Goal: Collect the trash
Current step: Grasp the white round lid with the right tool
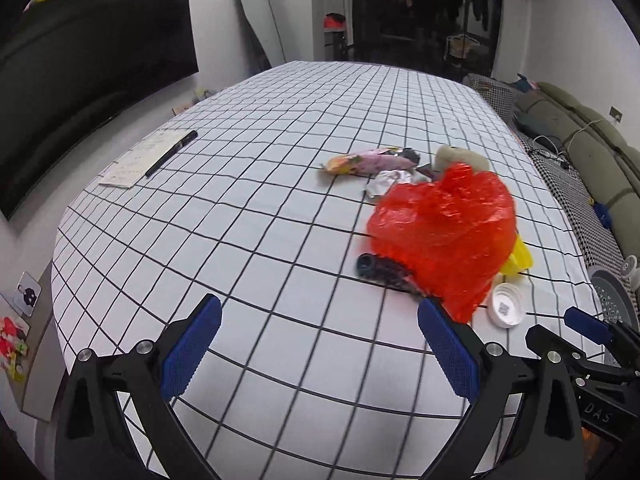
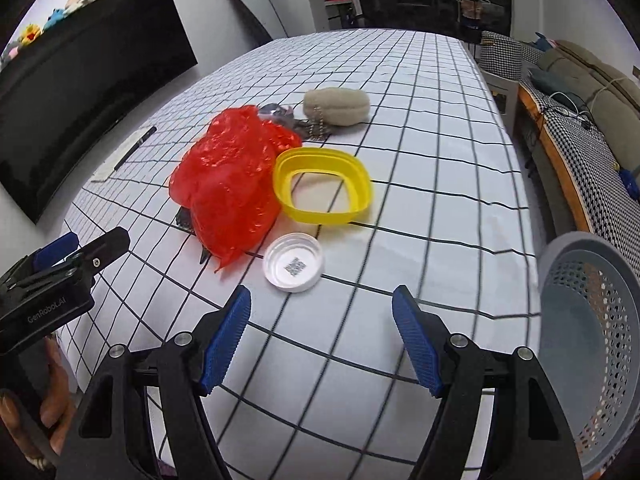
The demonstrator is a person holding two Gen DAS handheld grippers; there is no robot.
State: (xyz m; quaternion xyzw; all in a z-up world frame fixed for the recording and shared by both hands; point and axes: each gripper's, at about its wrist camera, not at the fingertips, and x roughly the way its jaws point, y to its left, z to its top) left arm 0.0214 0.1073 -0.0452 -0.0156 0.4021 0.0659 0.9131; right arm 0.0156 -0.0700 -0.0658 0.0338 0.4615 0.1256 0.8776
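A crumpled red plastic bag (image 1: pixel 444 236) (image 2: pixel 230 184) lies on the checked tablecloth (image 1: pixel 240 220). A white cap (image 1: pixel 507 305) (image 2: pixel 294 267) lies in front of it and a yellow plastic ring (image 2: pixel 323 186) (image 1: pixel 518 258) beside it. A dark wrapper (image 1: pixel 382 269) pokes out from under the bag. Behind it lie a pink and yellow snack wrapper (image 1: pixel 366 161) and a silver foil piece (image 1: pixel 386 182). My left gripper (image 1: pixel 320 334) is open, just before the bag. My right gripper (image 2: pixel 322 318) is open and empty, just before the white cap.
A grey perforated basket (image 2: pixel 592 320) stands off the table's right edge. A beige plush pouch with a chain (image 2: pixel 336 108) lies behind the trash. A notepad with a black pen (image 1: pixel 170 153) lies at the far left. A sofa (image 1: pixel 580 128) runs along the right.
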